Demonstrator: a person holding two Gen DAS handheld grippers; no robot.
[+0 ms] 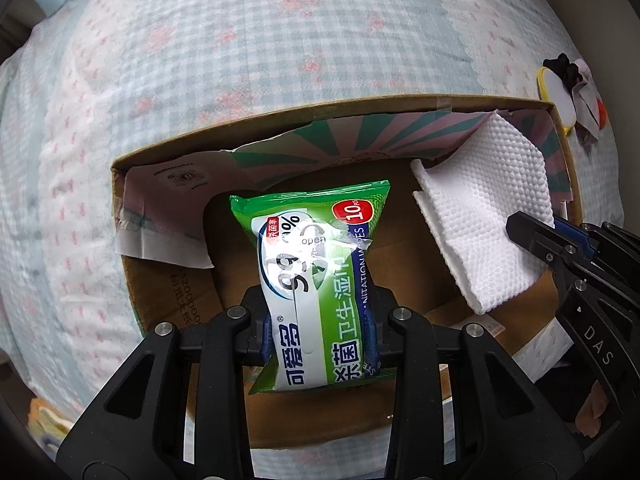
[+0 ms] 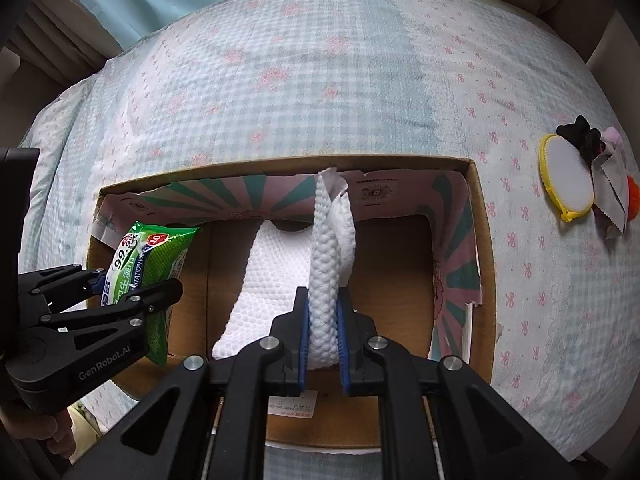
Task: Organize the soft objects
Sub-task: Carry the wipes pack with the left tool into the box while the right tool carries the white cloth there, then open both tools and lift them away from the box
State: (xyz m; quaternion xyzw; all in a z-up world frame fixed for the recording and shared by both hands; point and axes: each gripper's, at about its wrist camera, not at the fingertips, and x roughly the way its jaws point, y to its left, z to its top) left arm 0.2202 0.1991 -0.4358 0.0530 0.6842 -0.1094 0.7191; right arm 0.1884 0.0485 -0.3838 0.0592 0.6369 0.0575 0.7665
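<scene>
The left hand-held gripper (image 1: pixel 320 332) pinches a green wipes pack (image 1: pixel 316 276) reading "99.9%", "open", "10"; the right hand-held gripper (image 2: pixel 323 336) clamps folded white tissue (image 2: pixel 330 264) over the cardboard box (image 2: pixel 482 264).

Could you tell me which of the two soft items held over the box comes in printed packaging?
The green wet-wipes pack, clamped in the left gripper; the right gripper holds plain white embossed paper towel, unwrapped.

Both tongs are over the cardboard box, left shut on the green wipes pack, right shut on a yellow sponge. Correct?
Not quite: the right tongs grip white embossed paper towel, as the right wrist view shows. The left tongs do hold the green wipes pack over the cardboard box.
</scene>
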